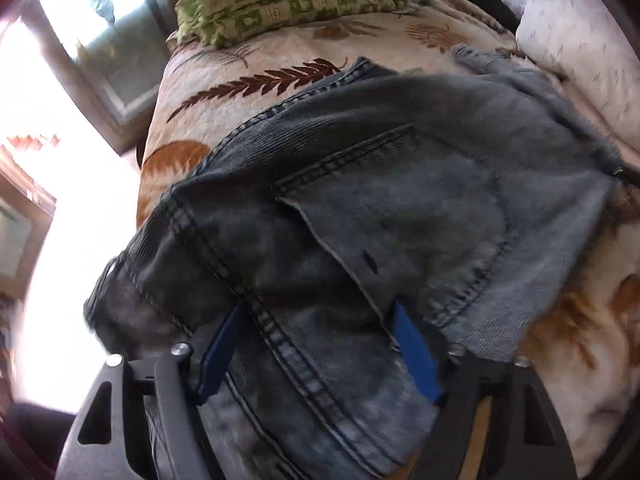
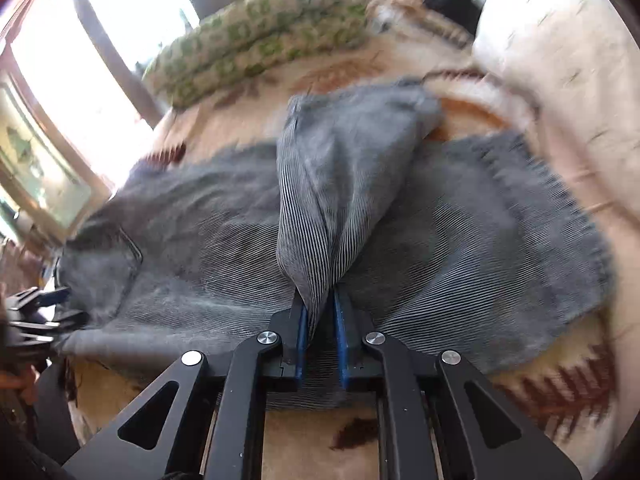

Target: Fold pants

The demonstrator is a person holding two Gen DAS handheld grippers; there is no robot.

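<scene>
The leaf-print bedspread (image 2: 400, 452) is serving as the folding surface, filling both frames. The grey jeans (image 2: 460, 220) are lying across its centre. The right gripper (image 2: 320, 324) is pinching a raised fold, seemingly to carry it over; the left gripper (image 1: 316, 344) is gripping the waist end at the frame's bottom, jaws closed on denim.

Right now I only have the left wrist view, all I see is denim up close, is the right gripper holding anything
Observer: Yes, the right gripper is shut on a raised fold of the jeans.
Operator: Where does that fold sit?
Observer: Near the middle of the spread denim, pulled up into a ridge that runs away from the camera.
Operator: Can you see my left gripper from there?
Observer: Yes, the left gripper is at the far left edge of the right wrist view, at the jeans' end beside a pocket.
</scene>
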